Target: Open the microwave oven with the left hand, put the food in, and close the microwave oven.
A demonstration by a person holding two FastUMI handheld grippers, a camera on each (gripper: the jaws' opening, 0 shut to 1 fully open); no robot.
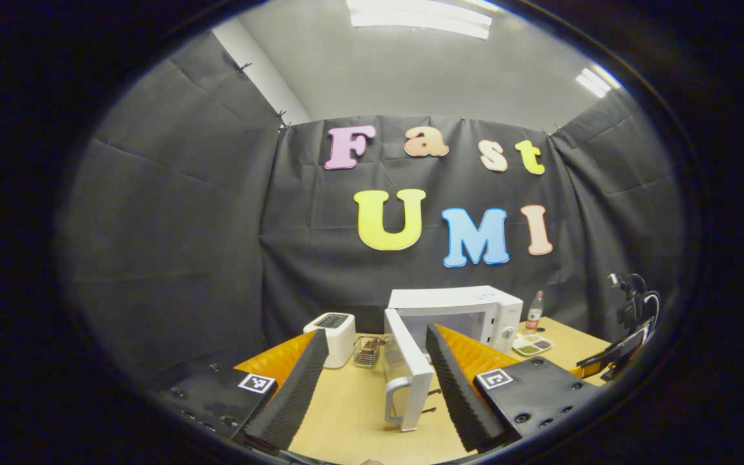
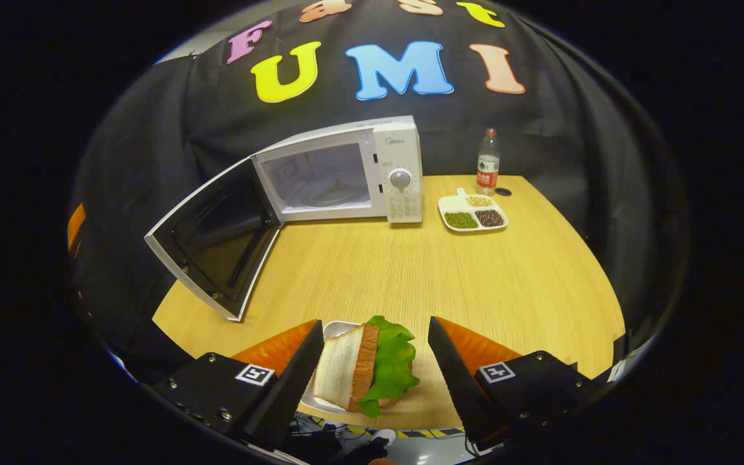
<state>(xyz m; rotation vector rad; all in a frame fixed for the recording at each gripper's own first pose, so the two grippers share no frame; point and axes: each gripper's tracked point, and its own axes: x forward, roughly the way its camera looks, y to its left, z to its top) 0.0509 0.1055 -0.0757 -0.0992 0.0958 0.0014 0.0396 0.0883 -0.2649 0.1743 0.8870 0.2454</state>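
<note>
Across the booth, a pale wooden tabletop (image 2: 475,284) carries everything, and toward its back edge stands the white microwave oven (image 2: 346,171), its cavity bare and lit in the right gripper view. Its door (image 2: 214,242) hangs wide open to the left of the cavity, dark inner face turned toward the tabletop; in the left gripper view that door (image 1: 407,368) stands edge-on between the fingers of the left claw (image 1: 375,378), with its white handle (image 1: 394,400) facing the camera and neither finger touching it. The left claw is spread wide and holds nothing. Left of the microwave oven in that view sits a white toaster (image 1: 334,336), and just beside it a small wire basket (image 1: 367,352). At the near edge of the tabletop in the right gripper view, the food, a sandwich (image 2: 365,371) of white bread with a green lettuce leaf, lies on a small white plate (image 2: 333,332) between the fingers of the right claw (image 2: 372,374); those fingers stand apart on either side of it with a gap to each, so nothing is gripped. Right of the microwave oven rests a white divided dish (image 2: 472,213) holding green and dark beans, and behind that dish a plastic bottle (image 2: 488,161) stands upright against the booth wall.
</note>
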